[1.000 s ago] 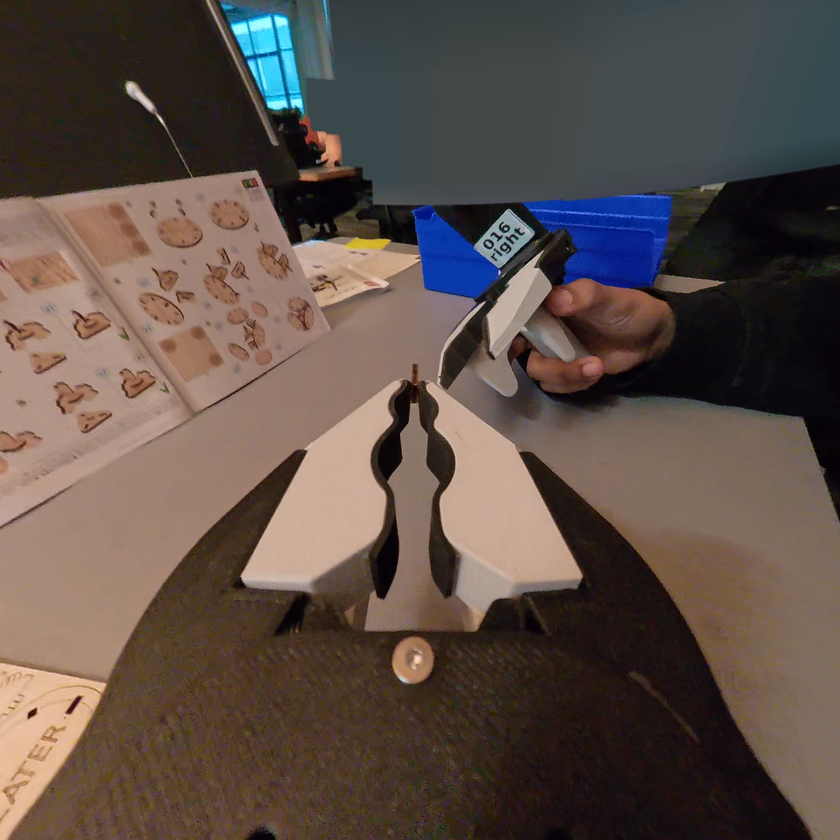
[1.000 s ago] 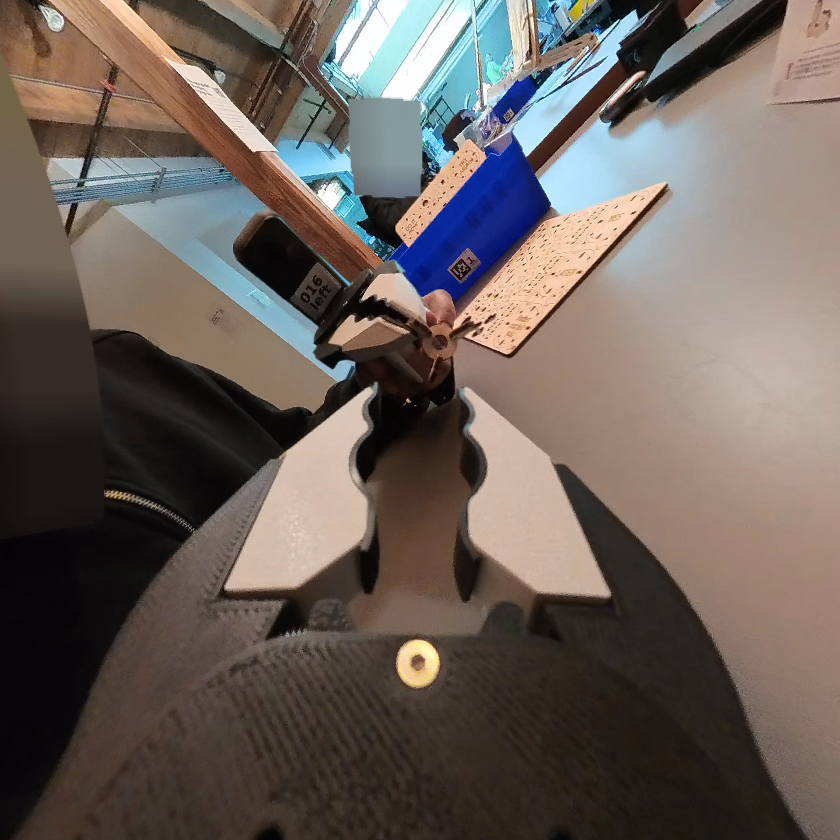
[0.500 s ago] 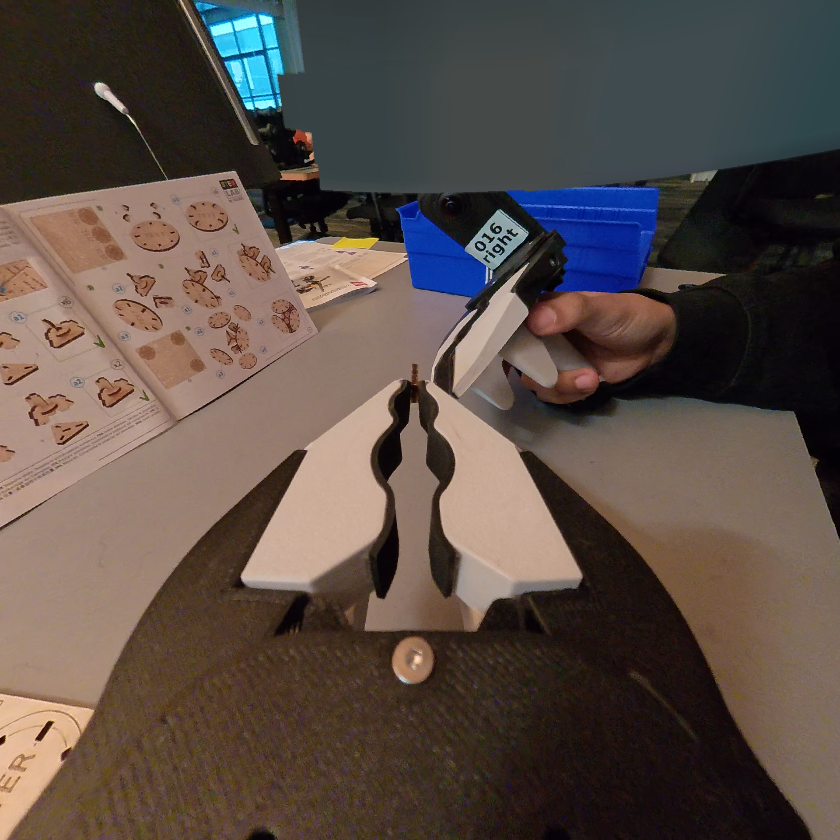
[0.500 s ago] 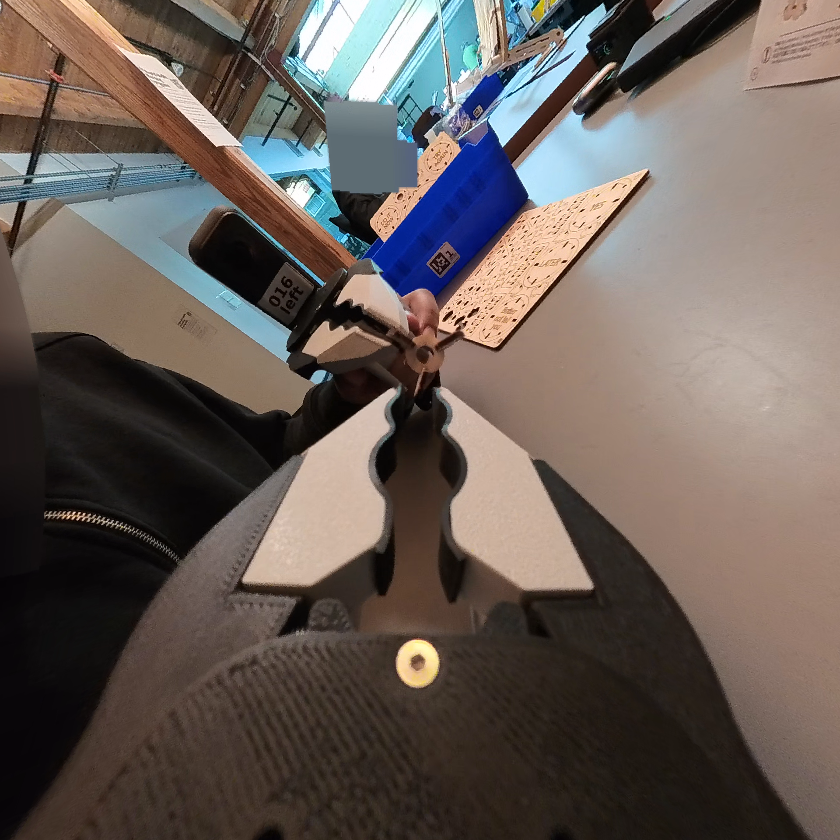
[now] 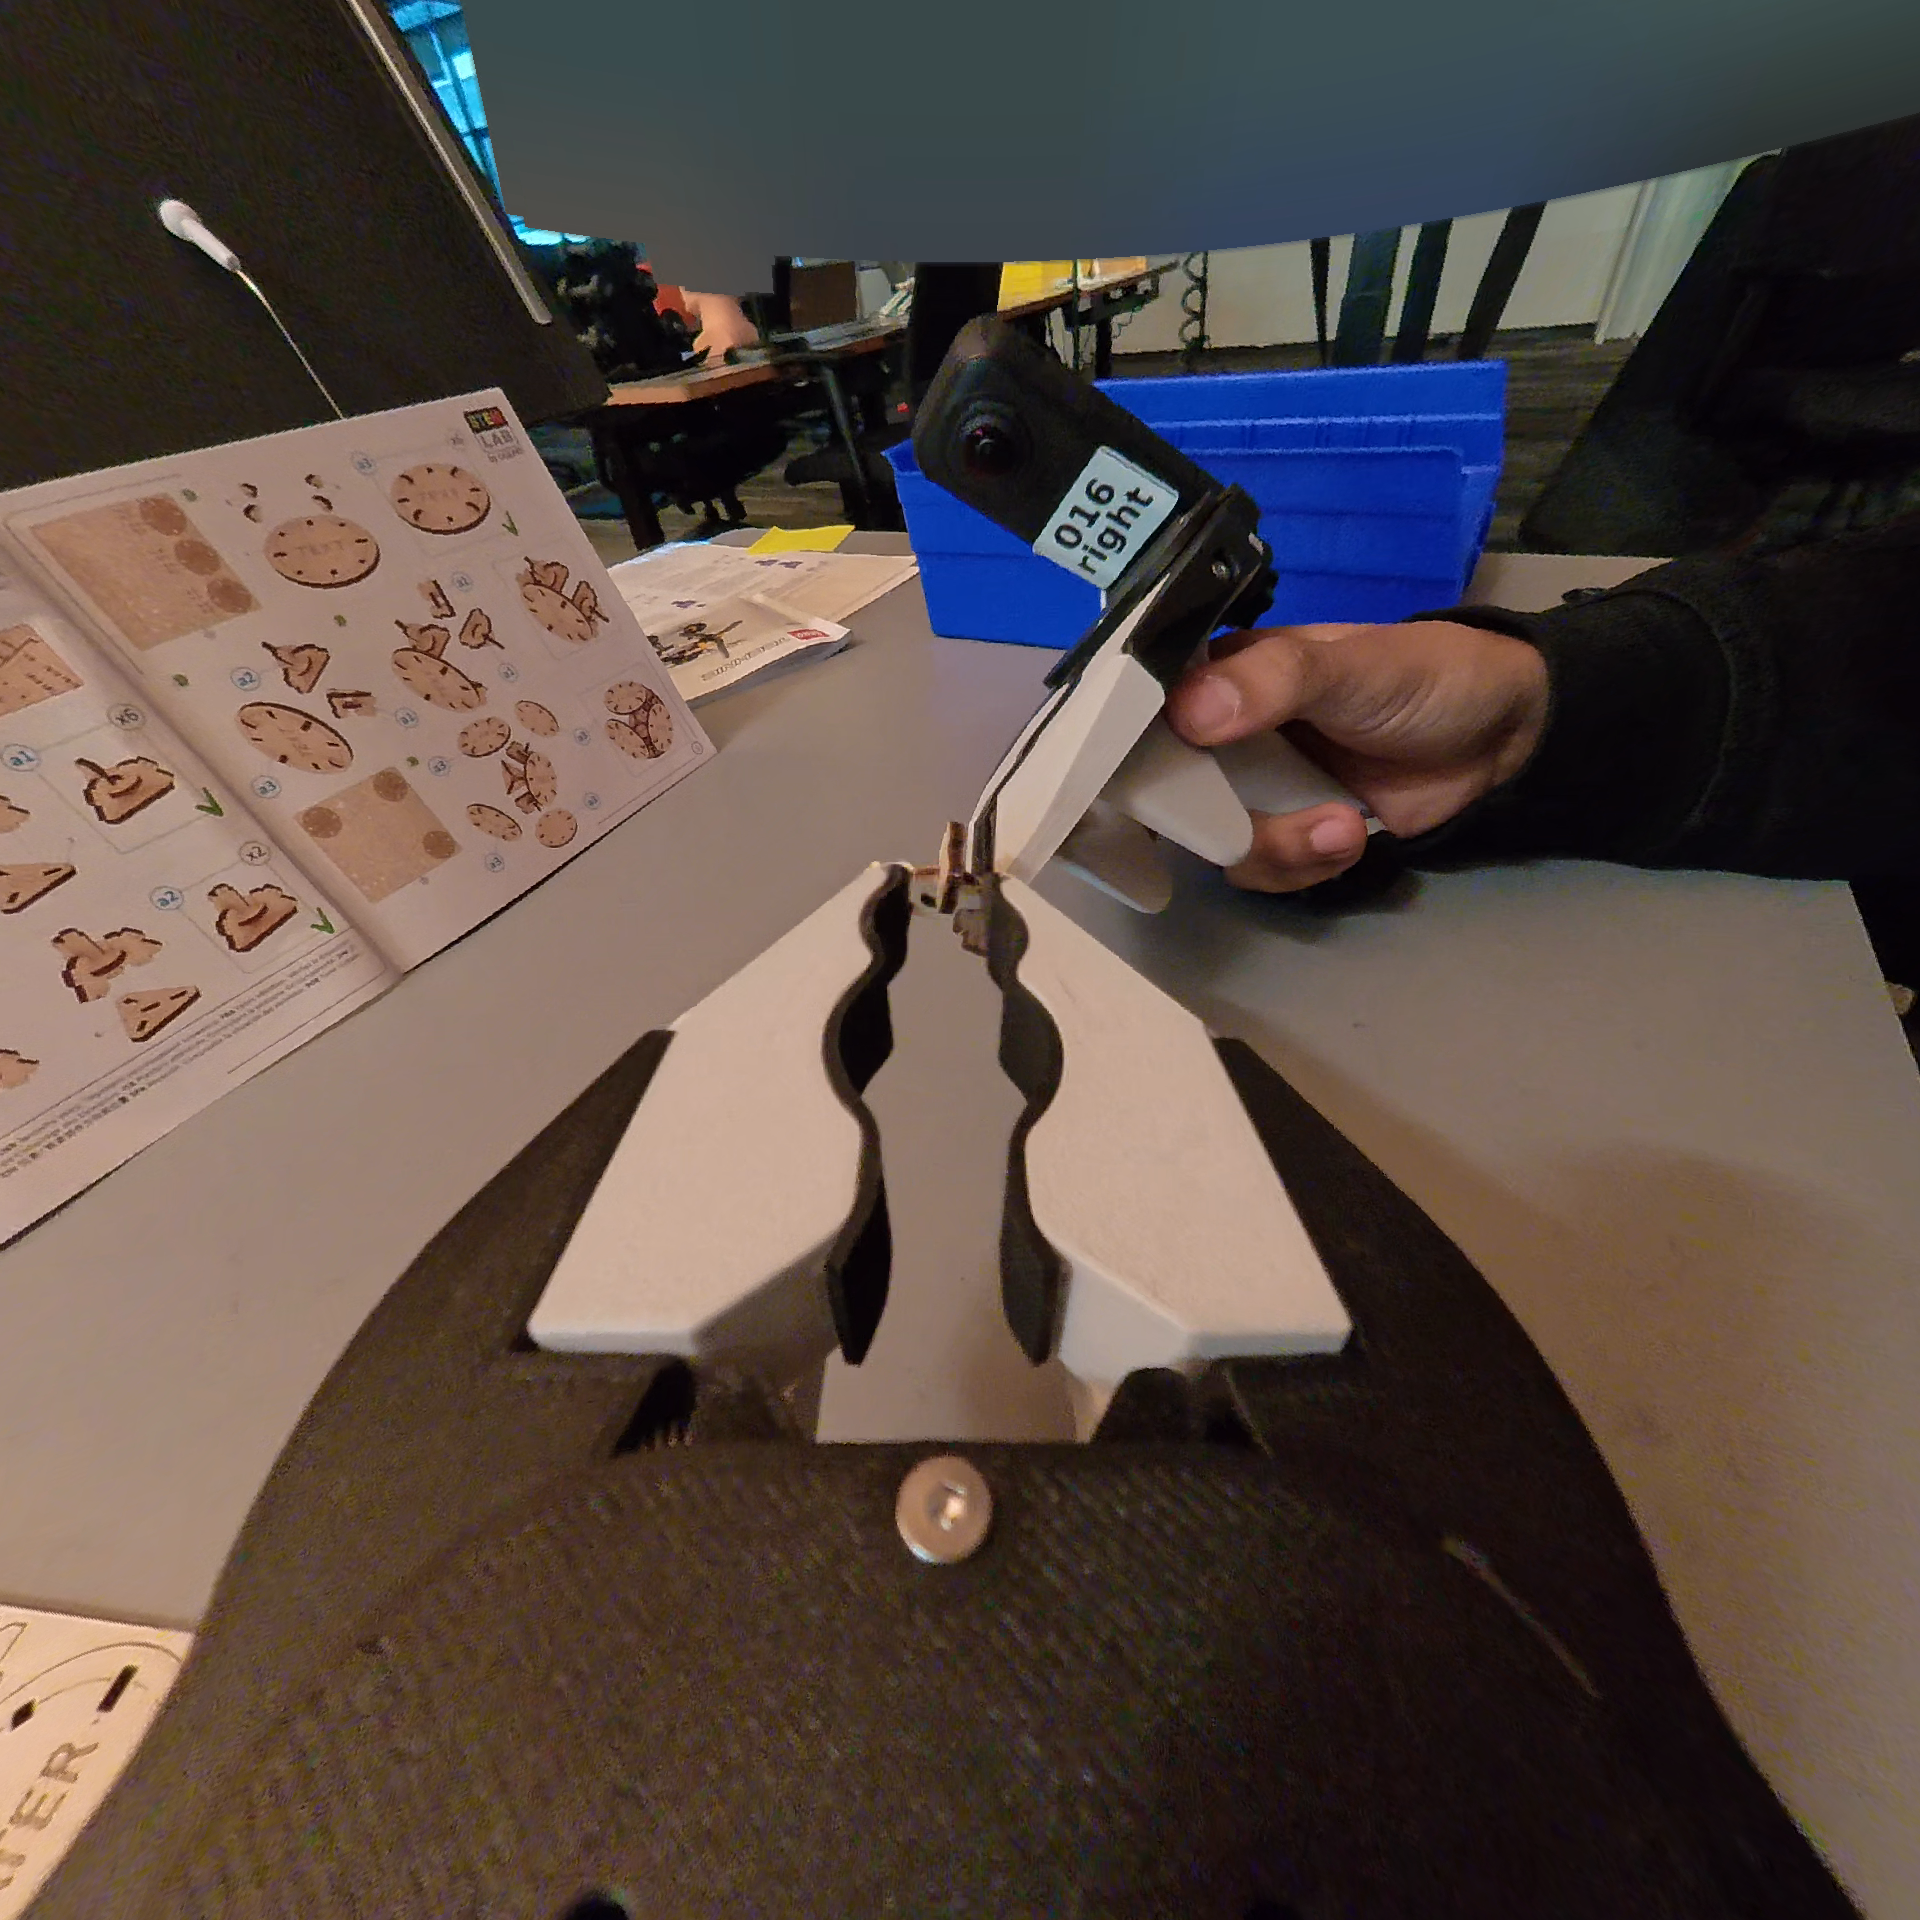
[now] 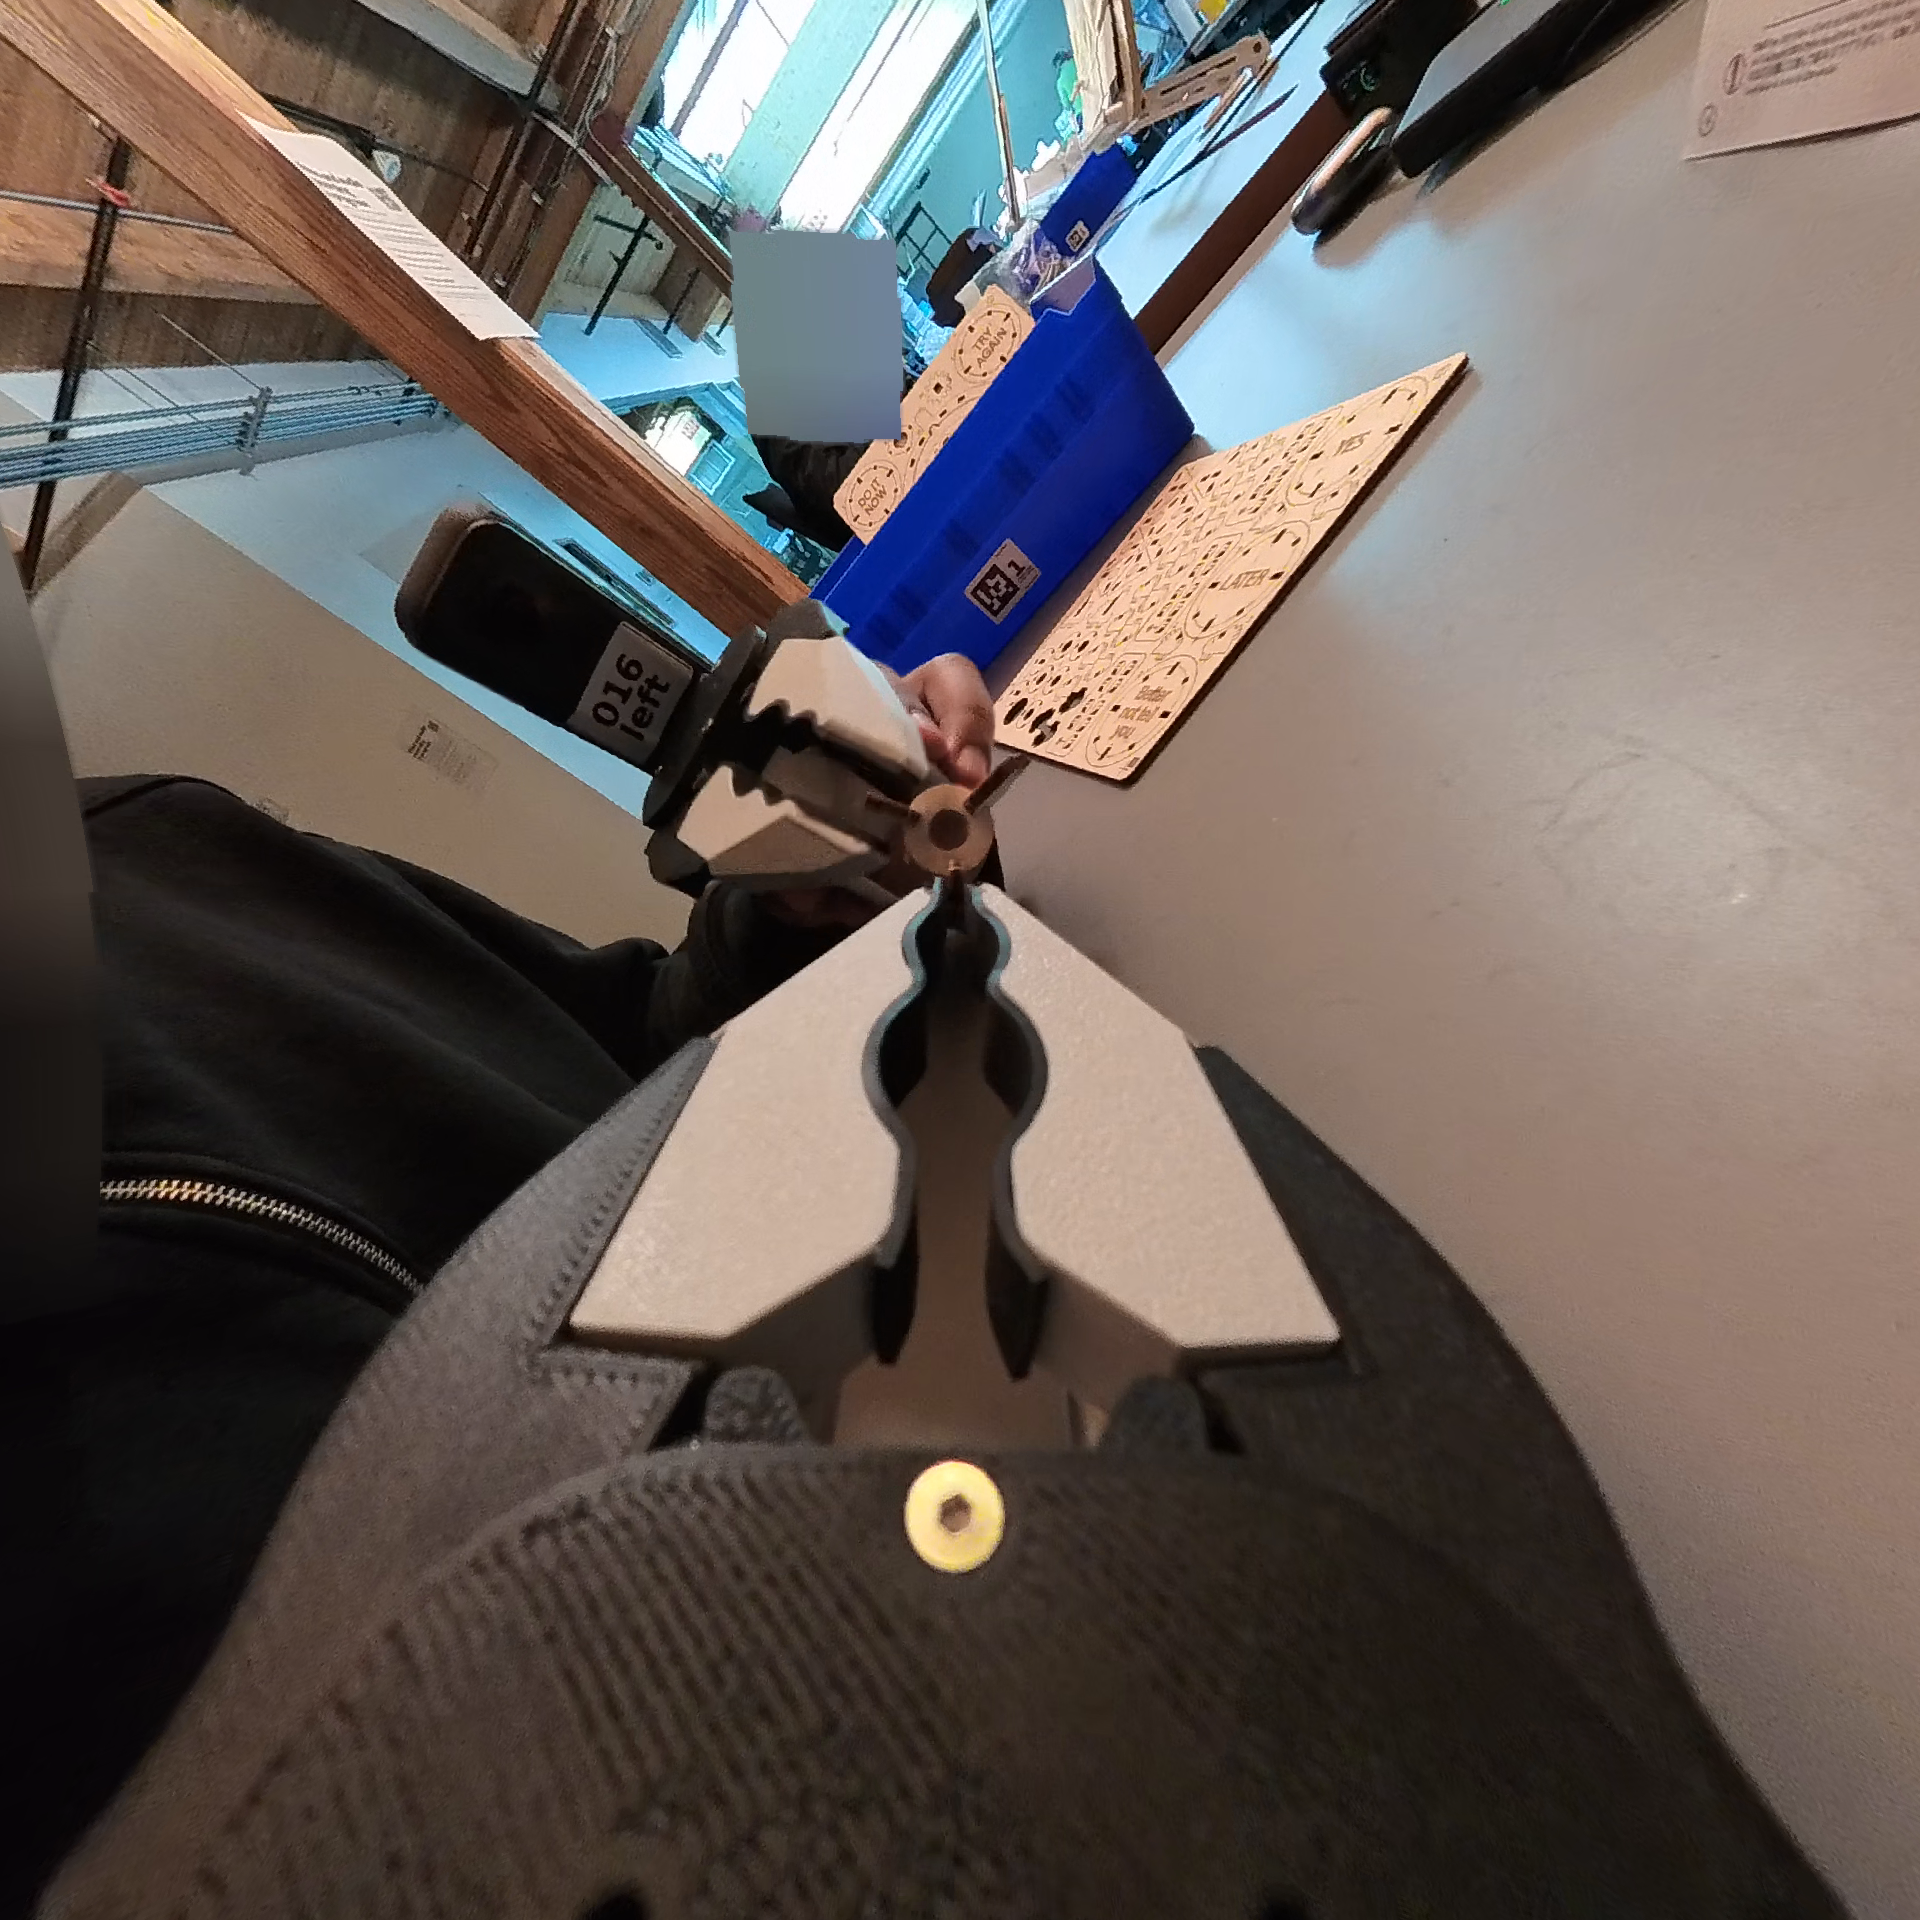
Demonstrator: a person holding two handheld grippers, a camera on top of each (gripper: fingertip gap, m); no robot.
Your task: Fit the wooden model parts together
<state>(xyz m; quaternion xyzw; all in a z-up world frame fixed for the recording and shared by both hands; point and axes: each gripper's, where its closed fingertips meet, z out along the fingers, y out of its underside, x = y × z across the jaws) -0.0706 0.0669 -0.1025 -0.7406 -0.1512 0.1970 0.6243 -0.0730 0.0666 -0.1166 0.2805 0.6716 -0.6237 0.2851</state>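
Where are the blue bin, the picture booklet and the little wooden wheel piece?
blue bin [image 5: 1351,488], left wrist view, front wall.
picture booklet [image 5: 343,675], left wrist view, open right page.
little wooden wheel piece [image 6: 948,828], right wrist view, round face.

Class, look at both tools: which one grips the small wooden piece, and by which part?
The right tool is shut on a thin spoke under the small round wooden hub piece. The left tool stands slightly apart around it; contact there cannot be told.
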